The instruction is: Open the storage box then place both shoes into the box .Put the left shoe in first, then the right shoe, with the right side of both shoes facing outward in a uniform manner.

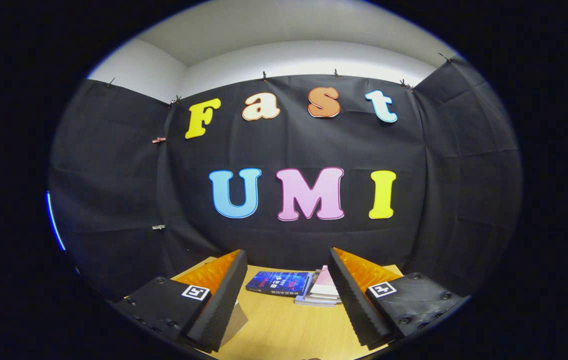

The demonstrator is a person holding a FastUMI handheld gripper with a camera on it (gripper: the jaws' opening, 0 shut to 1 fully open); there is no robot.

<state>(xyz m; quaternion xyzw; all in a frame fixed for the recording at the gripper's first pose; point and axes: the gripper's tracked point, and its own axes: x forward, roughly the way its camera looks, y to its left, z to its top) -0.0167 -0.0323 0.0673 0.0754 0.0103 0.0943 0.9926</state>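
From my remote station I find the gripper (289, 300) held level above a wooden table (274, 330), its fingers spread wide with nothing between them, only bare tabletop showing in the gap. Beyond the fingers, toward the far edge of the table, a blue book (278, 283) lies flat, and just to its right sits a small stack of books (321, 291) topped by a pale pinkish cover; the right finger hides part of that stack. A corner of something greyish, possibly card or a lid, shows just beside the left finger near its base, too little of it to identify. I cannot locate the storage box or either shoe from this viewpoint, so their positions, and whether the box is open or shut, remain undetermined. My assessment of progress is therefore limited: an empty, open claw pointed away from the task's items would fit equally a stage when the shoes are yet to be boxed and one when both already sit inside. Nothing here settles which.
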